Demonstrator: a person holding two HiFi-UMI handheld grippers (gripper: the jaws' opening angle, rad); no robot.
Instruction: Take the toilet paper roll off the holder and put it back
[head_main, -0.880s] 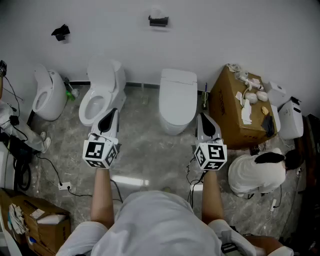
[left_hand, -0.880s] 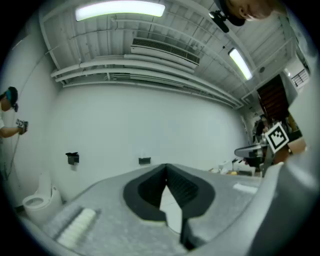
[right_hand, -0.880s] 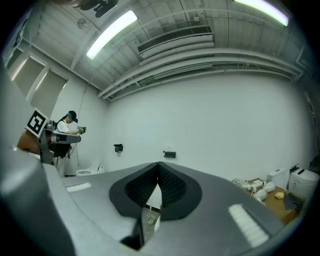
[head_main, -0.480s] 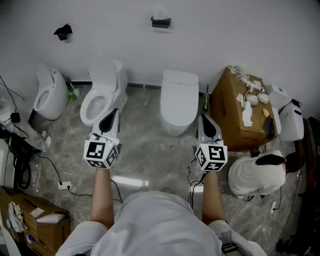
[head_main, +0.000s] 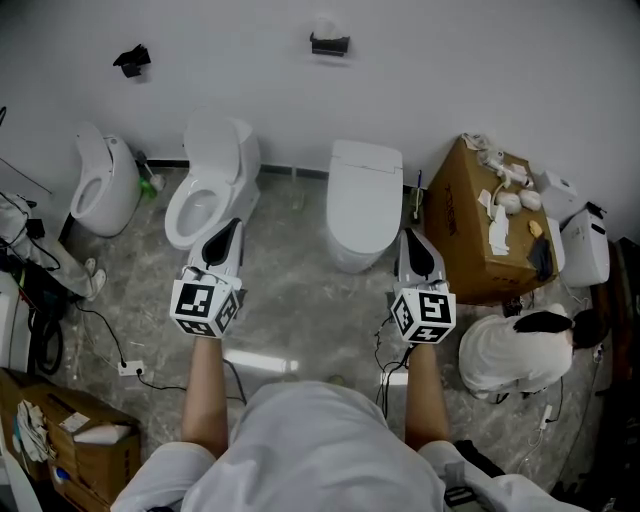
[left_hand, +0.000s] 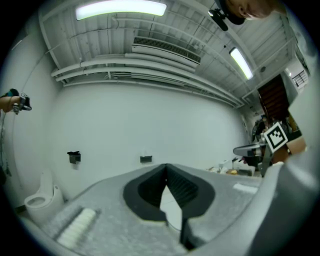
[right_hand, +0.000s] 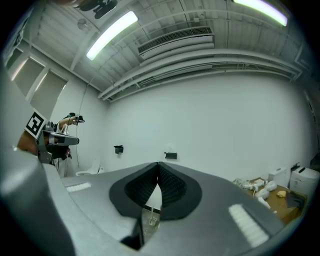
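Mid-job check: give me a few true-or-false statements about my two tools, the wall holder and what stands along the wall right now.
1. The left tool and the right tool are both shut with nothing between their jaws. True.
2. The left tool touches the black holder on the wall. False: the holder is well ahead, and both tools are held back over the floor.
3. The toilet next to the cardboard box has its lid down. True.
4. The cardboard box stands left of all the toilets. False: it stands at the right end of the row.
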